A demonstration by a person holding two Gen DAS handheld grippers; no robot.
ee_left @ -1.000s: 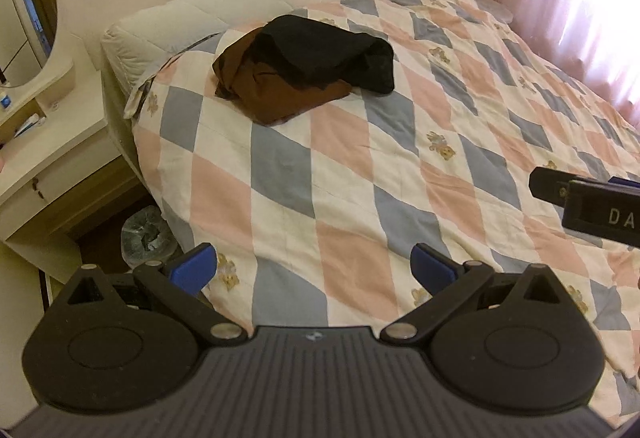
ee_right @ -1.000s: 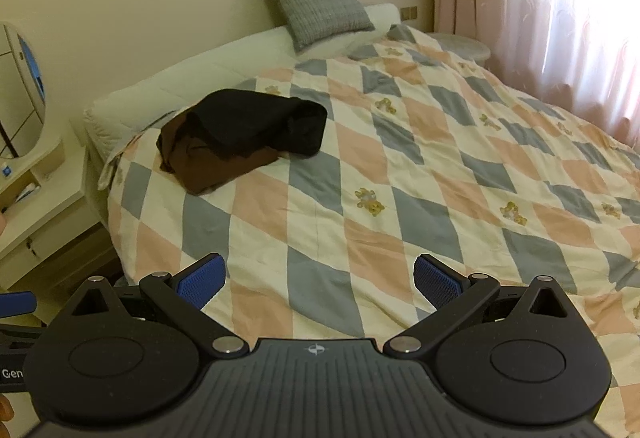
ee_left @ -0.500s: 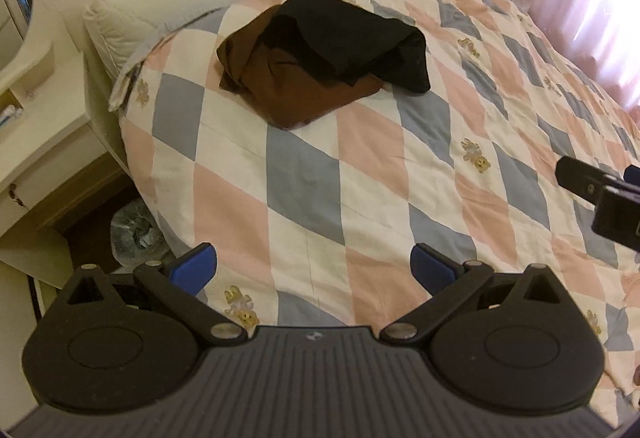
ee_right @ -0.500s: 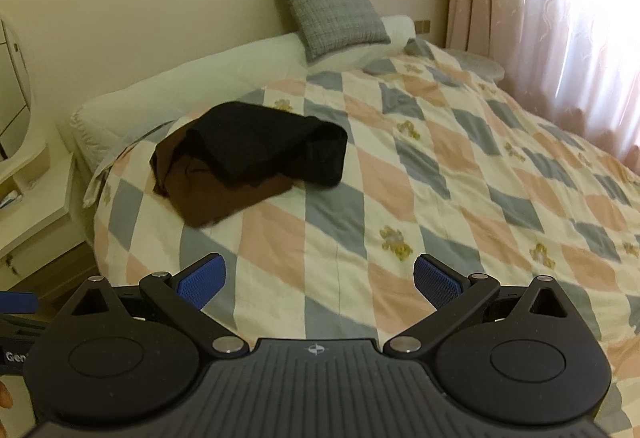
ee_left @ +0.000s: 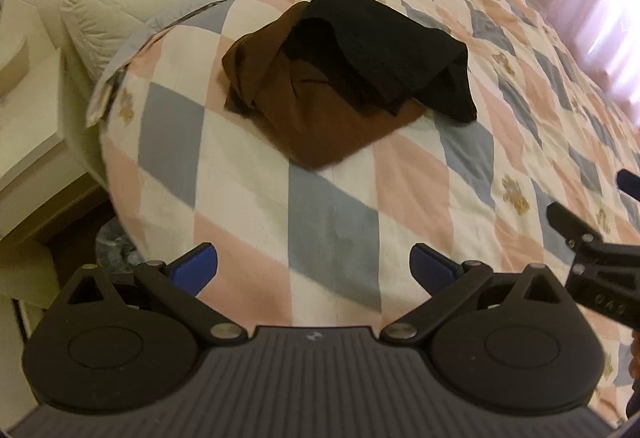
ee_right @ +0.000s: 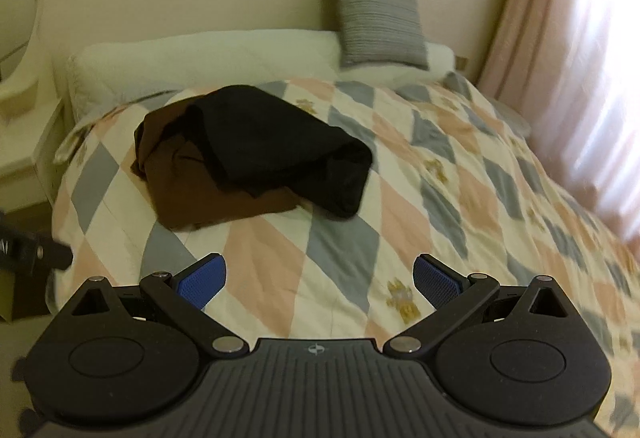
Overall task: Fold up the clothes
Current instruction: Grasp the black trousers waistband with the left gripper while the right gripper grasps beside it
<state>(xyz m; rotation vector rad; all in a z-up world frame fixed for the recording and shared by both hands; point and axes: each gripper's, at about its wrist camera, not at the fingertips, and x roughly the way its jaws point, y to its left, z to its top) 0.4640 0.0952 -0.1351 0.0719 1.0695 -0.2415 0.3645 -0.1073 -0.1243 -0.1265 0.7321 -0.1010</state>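
A crumpled brown garment (ee_left: 320,118) lies on the bed with a black garment (ee_left: 384,50) heaped on top of it, near the head end. Both show in the right wrist view too, brown (ee_right: 200,194) and black (ee_right: 280,142). My left gripper (ee_left: 314,270) is open and empty, above the quilt short of the pile. My right gripper (ee_right: 320,282) is open and empty, also short of the pile. The right gripper's body shows at the right edge of the left wrist view (ee_left: 592,250).
The bed has a diamond-patterned quilt (ee_left: 440,174) in pink, grey and cream. A white padded headboard (ee_right: 200,54) and a grey cushion (ee_right: 376,14) are behind the pile. A white bedside unit (ee_left: 28,126) stands left of the bed. Pink curtains (ee_right: 568,38) hang on the right.
Both grippers have moved forward toward the clothes pile, which now looks larger and nearer. Both stay open. The clothes have not moved.
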